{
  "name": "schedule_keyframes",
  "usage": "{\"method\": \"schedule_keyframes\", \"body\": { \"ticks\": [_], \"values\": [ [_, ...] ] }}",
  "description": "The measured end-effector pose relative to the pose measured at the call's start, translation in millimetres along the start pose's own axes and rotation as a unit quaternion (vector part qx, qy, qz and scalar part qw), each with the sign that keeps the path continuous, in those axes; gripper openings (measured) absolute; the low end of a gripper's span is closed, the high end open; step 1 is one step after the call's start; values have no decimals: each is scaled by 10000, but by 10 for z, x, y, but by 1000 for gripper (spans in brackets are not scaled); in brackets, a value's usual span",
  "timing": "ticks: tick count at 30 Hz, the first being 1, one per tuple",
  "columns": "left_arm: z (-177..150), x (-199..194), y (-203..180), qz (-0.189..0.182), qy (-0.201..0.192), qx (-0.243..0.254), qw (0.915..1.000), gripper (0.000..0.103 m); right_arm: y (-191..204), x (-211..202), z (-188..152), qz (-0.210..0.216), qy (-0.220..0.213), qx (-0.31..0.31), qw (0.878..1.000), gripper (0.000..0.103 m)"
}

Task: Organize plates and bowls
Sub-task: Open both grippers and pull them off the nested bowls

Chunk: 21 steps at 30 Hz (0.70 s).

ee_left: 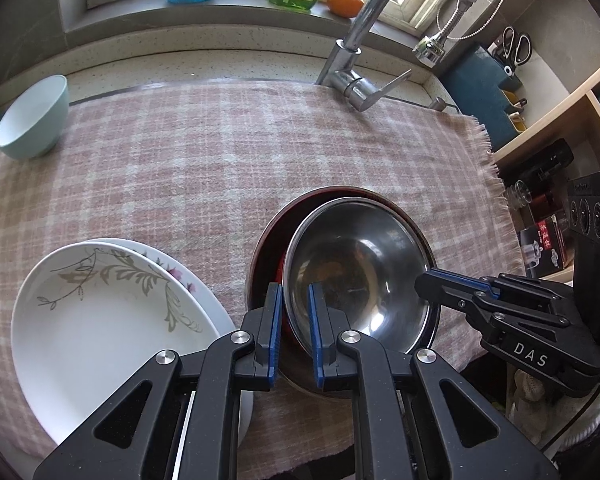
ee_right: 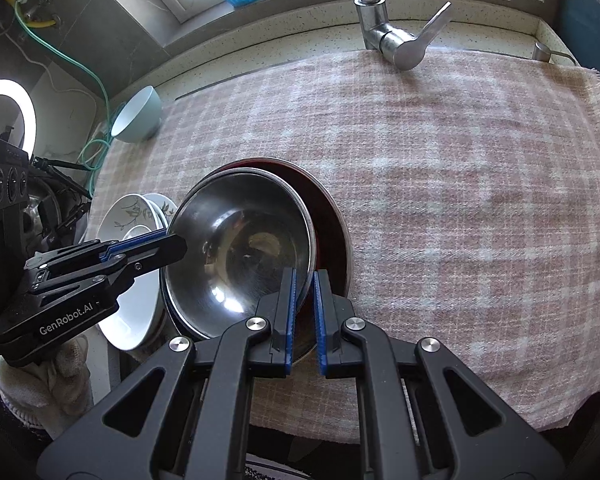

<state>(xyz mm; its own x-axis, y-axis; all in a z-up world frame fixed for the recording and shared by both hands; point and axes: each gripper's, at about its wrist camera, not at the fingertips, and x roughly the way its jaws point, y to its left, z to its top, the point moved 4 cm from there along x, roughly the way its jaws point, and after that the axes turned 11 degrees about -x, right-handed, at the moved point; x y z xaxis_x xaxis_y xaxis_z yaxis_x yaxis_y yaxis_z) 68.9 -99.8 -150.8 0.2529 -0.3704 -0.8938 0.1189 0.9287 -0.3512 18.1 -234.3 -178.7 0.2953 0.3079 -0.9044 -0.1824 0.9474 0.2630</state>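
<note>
here, left wrist view: left gripper (ee_left: 294, 308) clamped on steel bowl (ee_left: 356, 272) rim, straight ahead, nested in red bowl (ee_left: 260, 256) | right wrist view: right gripper (ee_right: 305, 296) pinching the opposite rim | advice: probably lower both sides level, let go together

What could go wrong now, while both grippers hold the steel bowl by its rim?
The shiny steel bowl sits off-centre in the dark red bowl. The left gripper and right gripper each pinch only a thin rim, so it may slip or tilt. The red bowl could be dragged along. The floral white plates lie close beside and might be knocked.
</note>
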Motion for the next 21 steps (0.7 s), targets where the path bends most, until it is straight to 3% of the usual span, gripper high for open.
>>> {"method": "schedule_keyframes", "body": {
  "ticks": [21],
  "values": [
    [-12, 112, 28, -18, 136, 78, 9999, 11, 10, 75, 35, -232, 103, -123, 9996, 11]
  ]
}}
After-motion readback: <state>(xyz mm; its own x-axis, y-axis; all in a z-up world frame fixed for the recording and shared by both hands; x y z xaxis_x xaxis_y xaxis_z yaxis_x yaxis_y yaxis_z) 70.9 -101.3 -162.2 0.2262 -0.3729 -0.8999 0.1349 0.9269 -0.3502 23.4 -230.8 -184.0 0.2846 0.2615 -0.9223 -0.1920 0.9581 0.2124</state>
